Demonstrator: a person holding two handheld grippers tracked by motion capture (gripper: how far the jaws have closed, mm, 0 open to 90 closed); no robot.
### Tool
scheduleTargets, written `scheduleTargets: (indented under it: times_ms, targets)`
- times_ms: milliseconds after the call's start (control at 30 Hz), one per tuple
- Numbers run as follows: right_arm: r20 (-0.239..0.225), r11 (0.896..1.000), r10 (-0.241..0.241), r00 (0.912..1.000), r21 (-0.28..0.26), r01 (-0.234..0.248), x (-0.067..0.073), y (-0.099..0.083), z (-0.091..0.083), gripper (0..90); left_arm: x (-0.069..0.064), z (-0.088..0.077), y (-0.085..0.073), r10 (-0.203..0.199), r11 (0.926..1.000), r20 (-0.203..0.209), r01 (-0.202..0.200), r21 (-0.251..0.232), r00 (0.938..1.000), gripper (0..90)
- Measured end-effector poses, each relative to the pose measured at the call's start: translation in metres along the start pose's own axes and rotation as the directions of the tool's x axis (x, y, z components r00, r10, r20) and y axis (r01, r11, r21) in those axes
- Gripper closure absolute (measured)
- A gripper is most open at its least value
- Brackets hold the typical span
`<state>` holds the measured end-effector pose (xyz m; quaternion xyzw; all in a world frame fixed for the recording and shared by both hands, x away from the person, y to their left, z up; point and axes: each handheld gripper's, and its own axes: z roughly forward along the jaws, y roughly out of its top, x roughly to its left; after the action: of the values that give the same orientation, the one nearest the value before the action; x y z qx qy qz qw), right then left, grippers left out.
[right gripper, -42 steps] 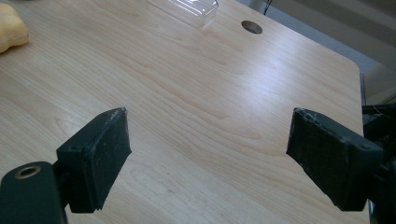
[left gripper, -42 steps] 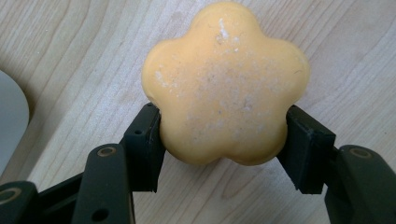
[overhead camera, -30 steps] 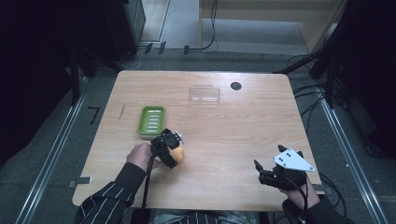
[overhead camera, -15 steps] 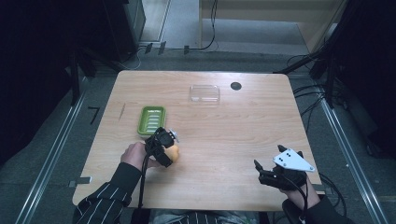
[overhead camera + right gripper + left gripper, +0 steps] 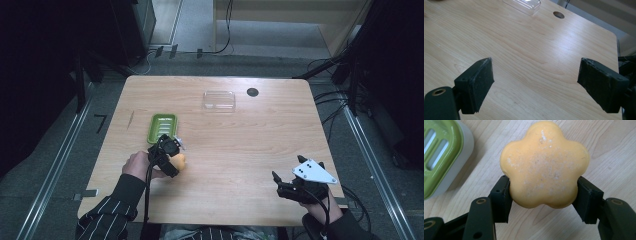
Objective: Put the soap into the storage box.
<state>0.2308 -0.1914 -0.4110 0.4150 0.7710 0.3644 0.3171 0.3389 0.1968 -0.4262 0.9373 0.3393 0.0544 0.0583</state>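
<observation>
Soap (image 5: pixel 544 165), an orange flower-shaped bar, sits pinched between the pads of the left gripper (image 5: pixel 172 156), just above the table (image 5: pixel 240 150), as far as the view tells. Its target, the green soap dish (image 5: pixel 162 127), lies just beyond, on the far-left side, long axis running near to far. The right gripper (image 5: pixel 292 187), well apart, gapes empty. Since the earlier frame the soap has shifted left toward the dish.

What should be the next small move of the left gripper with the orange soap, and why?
Probably carry it toward the green soap dish and lower it in. The left gripper is shut on the flower-shaped orange soap, the dish lies close beside it and looks empty, and the right gripper is open with nothing between its jaws.
</observation>
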Motion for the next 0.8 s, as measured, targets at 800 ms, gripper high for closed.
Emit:
scheduleTargets:
  times_ms: [800]
  targets:
    - [-0.003, 1.000, -0.003, 1.0000, 0.002, 0.003, 0.000, 0.000, 0.000, 13.7, 0.018, -0.019, -0.006, -0.077, 0.9965, -0.019, 0.076, -0.035, 0.9969, 39.6]
